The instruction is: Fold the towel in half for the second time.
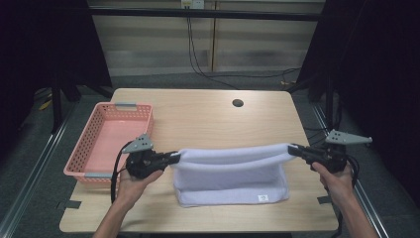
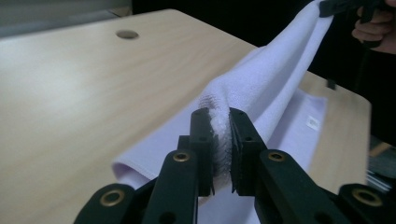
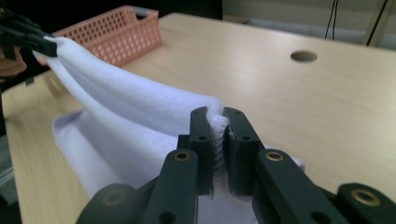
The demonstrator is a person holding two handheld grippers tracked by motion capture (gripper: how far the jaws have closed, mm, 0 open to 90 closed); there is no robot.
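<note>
White towel stretched above the wooden table, left gripper pinching one top corner, right gripper pinching the other, lower edge resting on the tabletop, pink basket just left.

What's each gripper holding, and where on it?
Left gripper and right gripper each pinch one end of the white towel's raised edge; its lower part rests on the table.
</note>
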